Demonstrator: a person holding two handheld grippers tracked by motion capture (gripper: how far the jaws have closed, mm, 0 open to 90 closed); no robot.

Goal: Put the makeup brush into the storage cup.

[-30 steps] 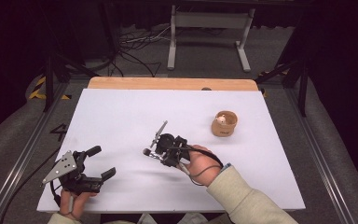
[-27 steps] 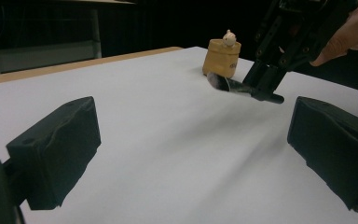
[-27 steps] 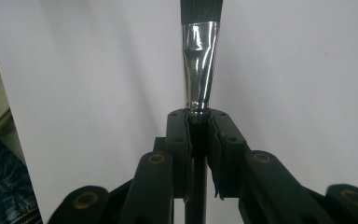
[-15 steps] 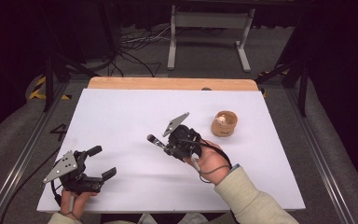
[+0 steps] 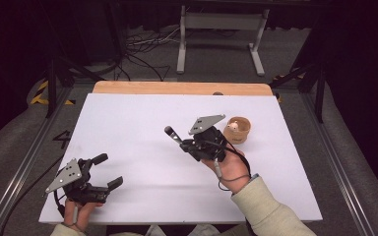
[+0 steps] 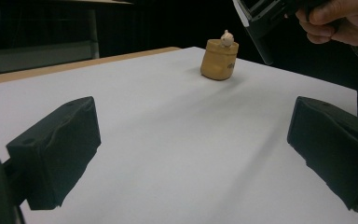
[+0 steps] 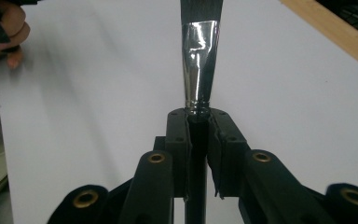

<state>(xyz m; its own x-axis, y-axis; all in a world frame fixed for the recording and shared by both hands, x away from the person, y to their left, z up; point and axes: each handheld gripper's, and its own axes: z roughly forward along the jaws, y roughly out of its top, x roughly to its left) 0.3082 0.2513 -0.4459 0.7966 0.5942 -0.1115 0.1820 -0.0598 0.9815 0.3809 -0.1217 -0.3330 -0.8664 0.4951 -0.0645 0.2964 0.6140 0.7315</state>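
Silver-ferruled brush [image 7: 199,60] clamped in right tool [image 5: 189,142], long axis up-left; cup [image 5: 237,129] just right. Left tool [image 5: 106,172] wide, far.

A white desk [image 5: 128,128] with a wooden far edge [image 5: 177,88] stood on grey floor; beyond it were a metal stand [image 5: 221,29] and loose cables [image 5: 142,46].

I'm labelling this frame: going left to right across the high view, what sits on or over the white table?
left gripper → brush → right gripper → small wooden cup
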